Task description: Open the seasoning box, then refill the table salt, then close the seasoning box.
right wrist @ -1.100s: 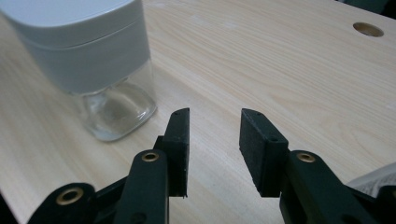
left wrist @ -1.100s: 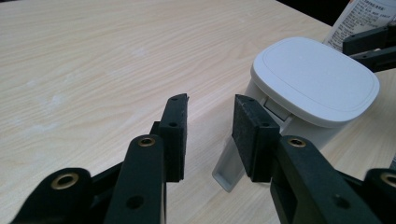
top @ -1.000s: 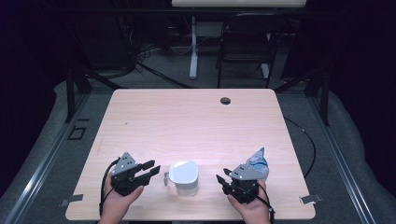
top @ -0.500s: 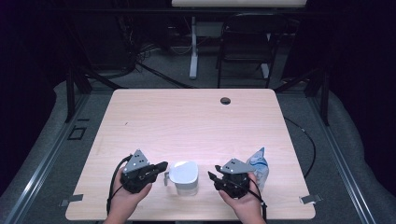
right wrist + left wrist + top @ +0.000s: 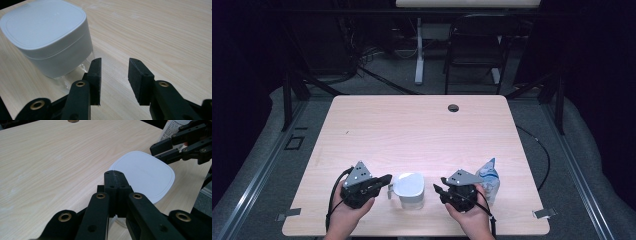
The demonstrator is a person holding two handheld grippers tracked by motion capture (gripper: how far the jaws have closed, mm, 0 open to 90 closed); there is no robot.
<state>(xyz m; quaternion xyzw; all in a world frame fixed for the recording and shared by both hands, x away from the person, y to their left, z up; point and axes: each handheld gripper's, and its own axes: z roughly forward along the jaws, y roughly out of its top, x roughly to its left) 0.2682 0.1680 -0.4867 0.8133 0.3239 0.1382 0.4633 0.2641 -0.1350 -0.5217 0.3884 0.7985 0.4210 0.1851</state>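
A white square-lidded container (image 5: 408,188) with a clear base stands near the table's front edge, between my two grippers. My left gripper (image 5: 387,180) is at its left side, jaws shut together, tips close beside the lid (image 5: 145,172). In the left gripper view the pads (image 5: 111,181) meet with nothing visible between them, and a pale clear part shows under them. My right gripper (image 5: 437,190) is just right of the container, open. In the right gripper view its pads (image 5: 96,72) stand apart over bare wood, the container (image 5: 50,37) to their left.
A blue-and-white bottle (image 5: 488,179) lies behind the right hand, near the table's right edge. The wooden table (image 5: 412,130) has a dark cable hole (image 5: 453,107) at the back. Desk legs and a chair (image 5: 477,50) stand beyond it.
My left gripper has moved right toward the container and its jaws have gone from open to shut. The right gripper has edged slightly left and stays open.
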